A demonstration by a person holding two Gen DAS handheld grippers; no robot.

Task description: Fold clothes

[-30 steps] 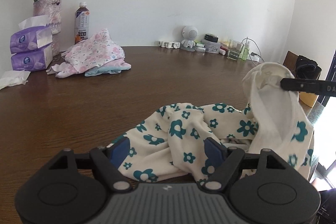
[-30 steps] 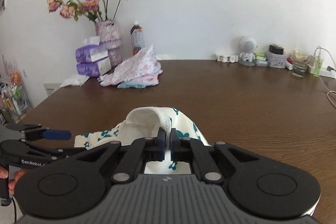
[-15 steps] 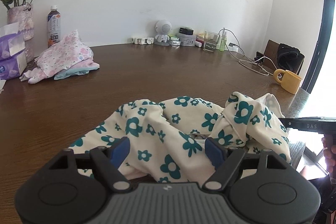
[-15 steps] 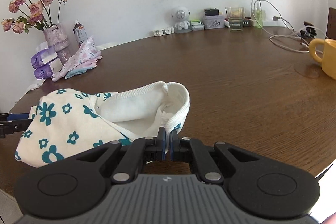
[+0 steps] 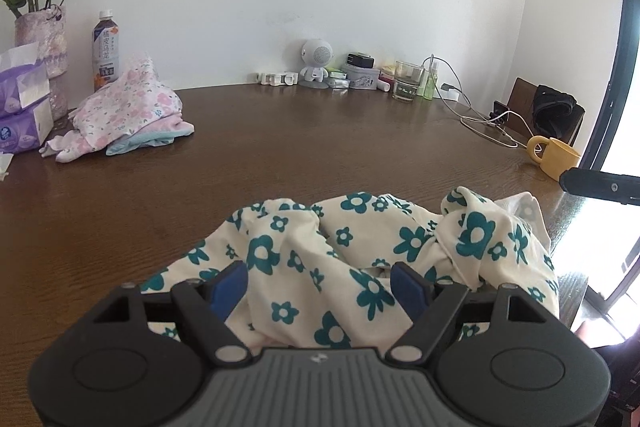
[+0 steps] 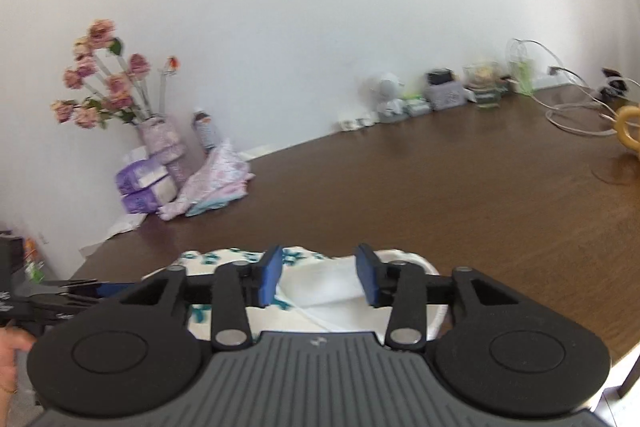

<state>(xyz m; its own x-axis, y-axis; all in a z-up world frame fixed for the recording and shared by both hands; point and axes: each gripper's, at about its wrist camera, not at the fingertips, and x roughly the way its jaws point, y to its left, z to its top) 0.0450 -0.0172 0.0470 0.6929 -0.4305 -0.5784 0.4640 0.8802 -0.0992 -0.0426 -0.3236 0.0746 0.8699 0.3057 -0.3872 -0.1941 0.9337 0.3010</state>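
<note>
Fig.: crumpled cream garment w/ teal flower print (image 5: 340, 251) lying bunched at the near edge of the dark brown wooden table (image 5: 320, 139), its right portion draping toward the corner.

Left gripper (image 5: 320, 281): blue-padded jaws stand wide; cloth lies between and under them, but neither pad visibly presses it, so nothing is clamped. Right gripper (image 6: 318, 275): jaws opening, w/ the garment's white inner side and ribbed hem (image 6: 400, 253) lying between the pads, no longer pinched.

Risks (judged, not observed):
- Neither tool secures the fabric; the part hanging near the table edge could slide off under its own weight, esp. if nudged.
- Cloth is heaped and partly inside-out. A regrip into the pile may catch two layers at once, giving a crooked fold.
- Hem and corners are buried in wrinkles; seams hard to find, so a wrong-point pick is likely.
- Right view is motion-blurred, so pad-to-cloth contact there is approx. only.
- Yellow ceramic mug (image 5: 554, 157) and white charging cables (image 5: 480, 127) sit at the right; a wide spreading sweep could snag them.

Folded pink floral clothes pile (image 5: 128, 111) at far left is well apart, no interference expected.
</note>
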